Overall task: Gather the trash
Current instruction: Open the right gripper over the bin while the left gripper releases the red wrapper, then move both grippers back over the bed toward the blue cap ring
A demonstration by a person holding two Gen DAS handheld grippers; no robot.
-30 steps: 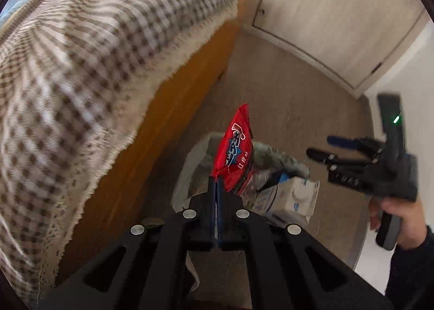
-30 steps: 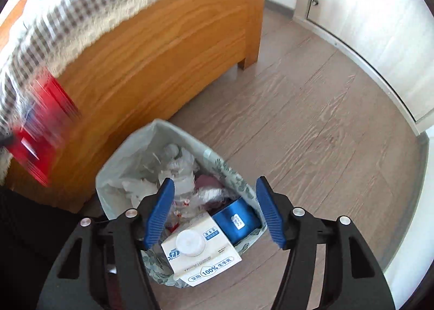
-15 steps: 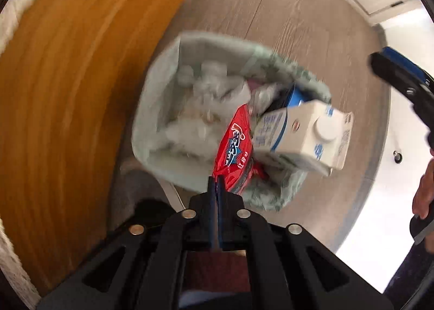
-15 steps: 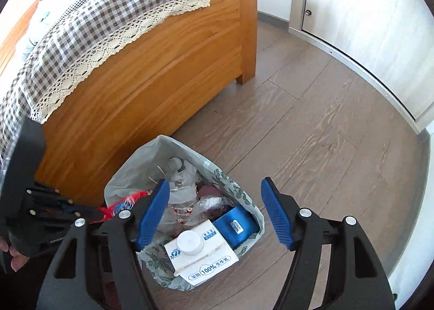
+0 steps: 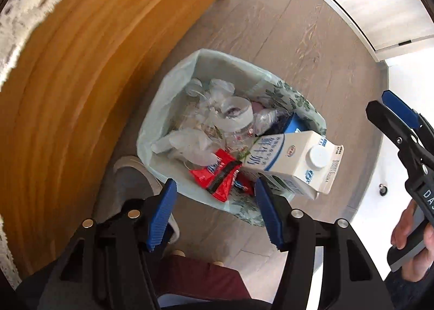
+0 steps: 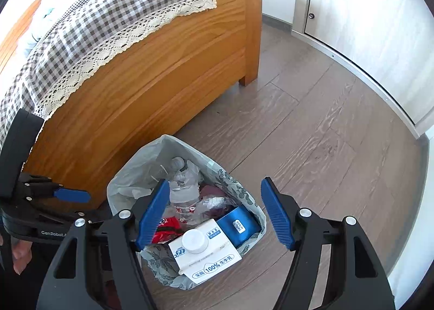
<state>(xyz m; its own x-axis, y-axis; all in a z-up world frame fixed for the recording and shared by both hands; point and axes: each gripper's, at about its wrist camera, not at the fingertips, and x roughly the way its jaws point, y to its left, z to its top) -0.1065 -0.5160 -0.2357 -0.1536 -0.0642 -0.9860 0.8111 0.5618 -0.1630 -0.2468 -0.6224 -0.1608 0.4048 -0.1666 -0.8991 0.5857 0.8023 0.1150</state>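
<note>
A bin with a pale plastic liner (image 5: 152, 131) (image 6: 127, 174) stands on the floor beside the bed, full of clear plastic, a white milk carton (image 5: 295, 163) (image 6: 206, 250) and a blue box (image 6: 238, 226). A red snack wrapper (image 5: 217, 174) (image 6: 165, 228) lies loose on top of the trash at the near rim. My left gripper (image 5: 214, 215) points straight down just above it, jaws opening, nothing touching the blue pads. My right gripper (image 6: 214, 215) hangs open over the bin's right side, empty; in the left wrist view it shows at the right edge (image 5: 390, 112).
The wooden bed frame (image 6: 152, 87) with a checked, lace-edged cover (image 6: 103, 20) rises close on the left. White cupboard doors (image 6: 366, 12) line the far wall. A grey slipper (image 5: 133, 180) and a dark red trouser leg sit under my left gripper. Wood floor (image 6: 325, 133) spreads to the right.
My left gripper came down over the bin, opened and let the red wrapper drop onto the trash. The right gripper stayed open over the bin and hardly moved.
</note>
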